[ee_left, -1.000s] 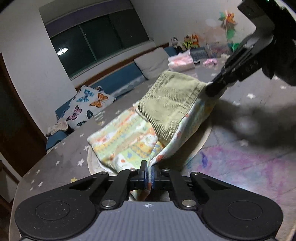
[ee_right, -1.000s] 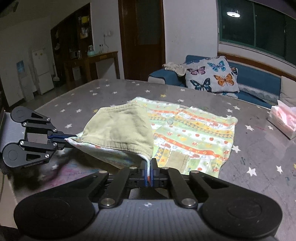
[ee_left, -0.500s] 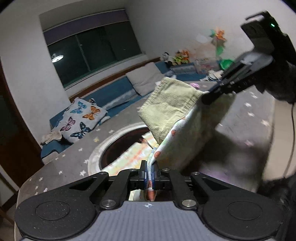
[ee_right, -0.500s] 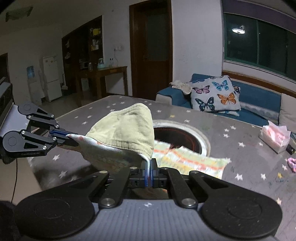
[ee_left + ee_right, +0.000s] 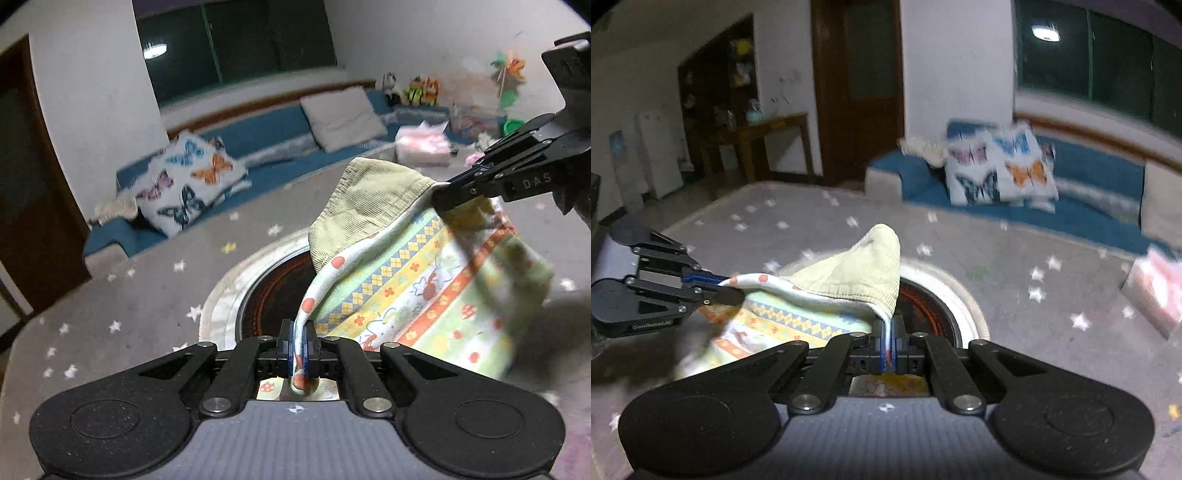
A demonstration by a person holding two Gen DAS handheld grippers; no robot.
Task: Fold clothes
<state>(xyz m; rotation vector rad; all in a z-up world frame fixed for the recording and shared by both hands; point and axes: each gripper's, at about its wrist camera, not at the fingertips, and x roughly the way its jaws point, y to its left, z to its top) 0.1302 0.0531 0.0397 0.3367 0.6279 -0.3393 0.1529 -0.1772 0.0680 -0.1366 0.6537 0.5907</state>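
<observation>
A small child's garment (image 5: 417,280) with a yellow, green and orange cartoon print and an olive corduroy lining (image 5: 369,206) hangs in the air between both grippers. My left gripper (image 5: 298,347) is shut on one edge of it, and my right gripper (image 5: 887,345) is shut on another edge. The right gripper (image 5: 443,197) shows at the upper right in the left wrist view, pinching the cloth. In the right wrist view the left gripper (image 5: 727,290) shows at the left, also pinching the garment (image 5: 798,317). The cloth sags and is blurred below.
Below lies a grey table with white stars (image 5: 122,295) and a round recessed burner ring (image 5: 266,291) at its middle. A pink tissue pack (image 5: 423,147) sits at the far side. Behind stand a blue sofa (image 5: 258,125), a butterfly cushion (image 5: 1001,166) and a dark door (image 5: 860,74).
Both grippers have lifted the garment off the table, so none of it lies flat now and the burner ring is uncovered. The views have swung and blurred.
</observation>
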